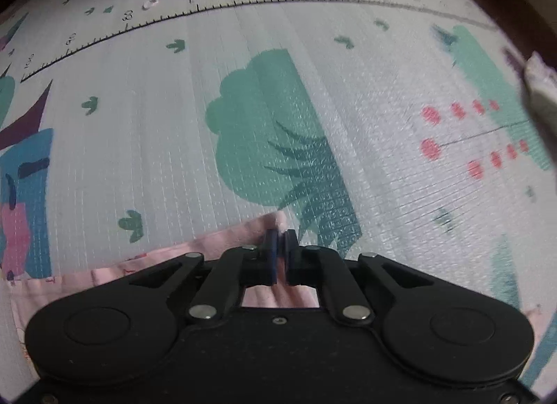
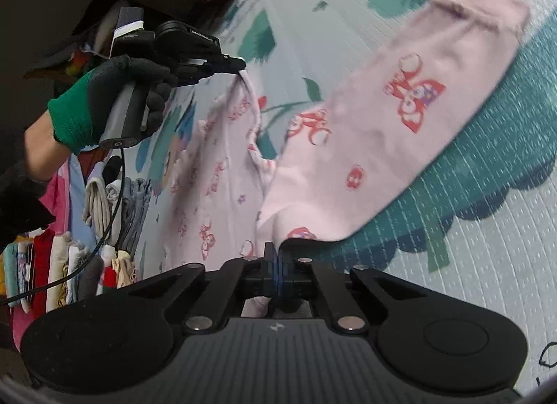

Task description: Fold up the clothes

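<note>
Both grippers are clamped on the pink garment [image 2: 365, 132], the left gripper [image 2: 240, 64] at ten o'clock, the right gripper [image 2: 276, 254] at six, lifting it over the mat [image 2: 487, 264]; next, probably, lay it flat for folding.

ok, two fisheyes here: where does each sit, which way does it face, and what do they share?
Left wrist: on the left tool, angled steeply down at the play mat; tool pinches the pink garment.
Right wrist: on the right tool, looking across the garment toward the gloved left hand; tool shut on cloth.
Shared: garment, mat, left tool.
</note>
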Demonstrator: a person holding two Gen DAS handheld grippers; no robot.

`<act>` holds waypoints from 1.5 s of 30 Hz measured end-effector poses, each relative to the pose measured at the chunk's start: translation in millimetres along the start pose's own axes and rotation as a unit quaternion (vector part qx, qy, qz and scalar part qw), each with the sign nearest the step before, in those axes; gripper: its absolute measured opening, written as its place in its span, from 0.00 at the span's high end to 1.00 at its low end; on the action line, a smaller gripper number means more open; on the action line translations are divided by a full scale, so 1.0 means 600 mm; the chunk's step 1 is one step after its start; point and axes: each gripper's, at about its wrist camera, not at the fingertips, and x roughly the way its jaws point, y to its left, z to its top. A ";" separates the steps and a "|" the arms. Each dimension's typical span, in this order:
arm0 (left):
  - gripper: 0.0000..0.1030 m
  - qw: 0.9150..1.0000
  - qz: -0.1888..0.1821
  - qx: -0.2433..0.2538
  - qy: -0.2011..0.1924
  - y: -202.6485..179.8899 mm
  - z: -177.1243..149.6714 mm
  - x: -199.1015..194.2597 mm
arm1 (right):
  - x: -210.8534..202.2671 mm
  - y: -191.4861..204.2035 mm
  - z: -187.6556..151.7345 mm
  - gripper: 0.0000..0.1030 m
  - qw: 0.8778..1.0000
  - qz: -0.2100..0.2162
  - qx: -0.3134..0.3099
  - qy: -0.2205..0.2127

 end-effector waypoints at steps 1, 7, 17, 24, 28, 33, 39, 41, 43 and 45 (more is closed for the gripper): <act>0.98 1.000 -0.011 -0.001 -0.003 0.008 0.000 -0.010 | -0.001 0.007 0.000 0.96 1.000 -0.001 -0.011 -0.003; 0.98 0.998 -0.065 -0.019 -0.019 0.077 0.007 -0.049 | -0.014 0.091 -0.003 0.96 0.985 0.001 -0.171 -0.025; 0.98 0.996 -0.090 -0.023 -0.013 0.193 -0.032 -0.058 | 0.038 0.205 -0.065 0.96 0.896 -0.015 -0.444 0.020; 0.98 0.994 -0.104 -0.017 -0.035 0.226 -0.049 -0.051 | 0.089 0.245 -0.111 0.96 0.846 -0.007 -0.528 0.070; 0.98 0.993 -0.113 -0.003 -0.046 0.220 -0.053 -0.047 | 0.108 0.252 -0.125 0.96 0.829 -0.009 -0.552 0.090; 0.98 0.993 -0.105 0.007 -0.049 0.222 -0.058 -0.041 | 0.129 0.258 -0.138 0.96 0.814 -0.012 -0.571 0.108; 0.77 0.995 -0.052 0.046 -0.067 0.215 -0.065 -0.049 | 0.140 0.258 -0.143 0.92 0.816 -0.023 -0.564 0.123; 0.76 0.992 -0.044 0.084 -0.084 0.203 -0.067 -0.069 | 0.134 0.257 -0.142 0.78 0.823 -0.015 -0.555 0.122; 0.76 0.987 -0.072 0.116 -0.083 0.186 -0.073 -0.084 | 0.129 0.259 -0.144 0.67 0.824 -0.011 -0.554 0.117; 0.76 0.984 -0.092 0.138 -0.064 0.169 -0.087 -0.079 | 0.125 0.261 -0.146 0.64 0.824 -0.008 -0.554 0.117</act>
